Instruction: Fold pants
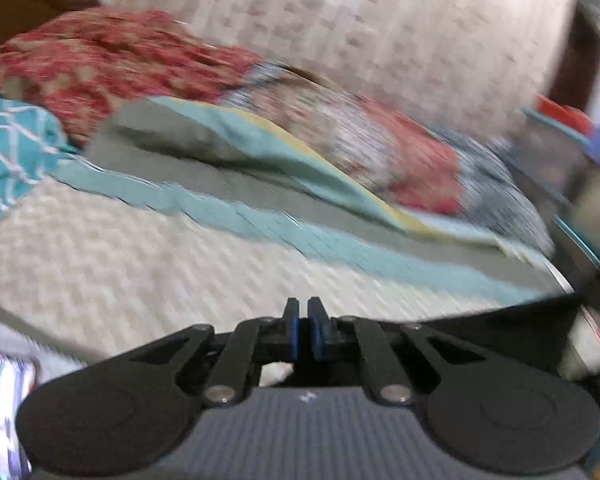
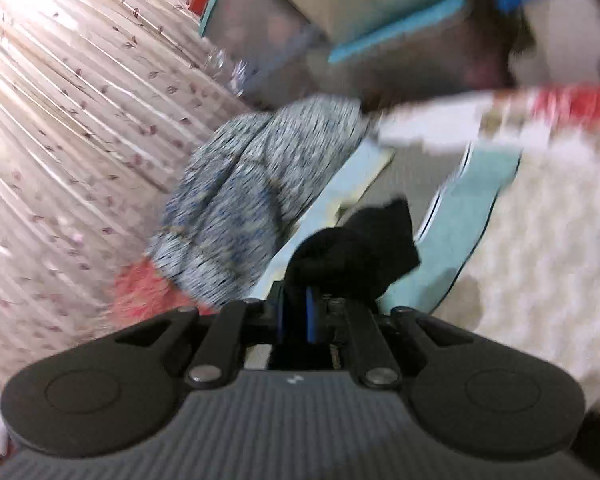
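On the left, the left gripper (image 1: 304, 330) hangs over the cream bed cover (image 1: 120, 256), jaws together on nothing. To the right, the right gripper (image 2: 296, 312) has its jaws clamped on the black pants (image 2: 364, 252) (bunched, lifted clear of the bed).

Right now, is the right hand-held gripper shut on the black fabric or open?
Shut on it. The right hand-held gripper has its blue pads close together, and the black fabric bunches out from between the fingertips.
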The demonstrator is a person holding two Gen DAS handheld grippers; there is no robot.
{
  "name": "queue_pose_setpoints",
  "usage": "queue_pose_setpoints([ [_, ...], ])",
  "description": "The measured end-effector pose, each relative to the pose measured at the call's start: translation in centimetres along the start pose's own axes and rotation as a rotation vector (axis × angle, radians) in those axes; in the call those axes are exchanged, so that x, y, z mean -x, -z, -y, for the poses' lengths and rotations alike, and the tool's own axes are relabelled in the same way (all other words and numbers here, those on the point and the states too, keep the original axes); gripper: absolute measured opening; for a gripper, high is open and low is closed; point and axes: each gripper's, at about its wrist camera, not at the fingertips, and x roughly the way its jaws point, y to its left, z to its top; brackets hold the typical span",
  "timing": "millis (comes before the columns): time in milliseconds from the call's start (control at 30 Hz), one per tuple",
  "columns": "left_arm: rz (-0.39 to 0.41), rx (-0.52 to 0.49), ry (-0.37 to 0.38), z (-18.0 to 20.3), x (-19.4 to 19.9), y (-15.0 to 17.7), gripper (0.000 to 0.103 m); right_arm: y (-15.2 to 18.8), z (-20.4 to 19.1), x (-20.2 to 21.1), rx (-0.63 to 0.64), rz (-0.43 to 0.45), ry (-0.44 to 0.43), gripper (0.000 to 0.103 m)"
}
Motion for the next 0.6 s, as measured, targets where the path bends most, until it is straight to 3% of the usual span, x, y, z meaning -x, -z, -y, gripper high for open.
queue_pose_setpoints([
  [67, 0.011, 0.099, -0.008, -1.6, -2.7, -2.5, 0.002, -0.5, -0.9, -1.1, 0.016, 0.005, 0.004, 0.013],
  [133, 0.05, 0.137, -0.109, -2.8, -5.4, -4.4, 0.002, -0.2, -2.1, -2.5, 0.041, 0.008, 0.027, 0.013],
  [200, 0.066, 0.174, -0.16, -4.3, -8.4, -5.9, 0.002, 0.8, -3.0, -4.6, 0.086, 0.028, 0.087, 0.013],
  [300, -0.043, 0.261, -0.22, -5.8, -12.4, -5.9, 0.002, 3.0, -2.3, -7.8, 0.15, -0.035, 0.179, 0.029],
  [333, -0.069, 0.263, -0.197, -5.8, -12.8, -5.3, 0.002, 4.0, -1.9, -8.7, 0.14, -0.073, 0.201, 0.041],
  [400, -0.099, 0.178, -0.167, -4.8, -12.3, -3.7, 0.006, 5.8, -0.8, -9.1, 0.131, -0.106, 0.17, 0.042],
  [433, -0.116, 0.12, -0.167, -4.3, -11.9, -2.9, 0.01, 6.5, -0.3, -8.8, 0.153, -0.113, 0.165, 0.042],
  [567, -0.218, -0.015, -0.125, -3.0, -11.1, 0.3, 0.061, 7.6, 1.8, -7.0, 0.19, -0.112, 0.14, 0.042],
  [600, -0.241, -0.042, -0.122, -2.6, -11.2, 0.9, 0.067, 7.6, 1.9, -6.9, 0.187, -0.115, 0.148, 0.042],
])
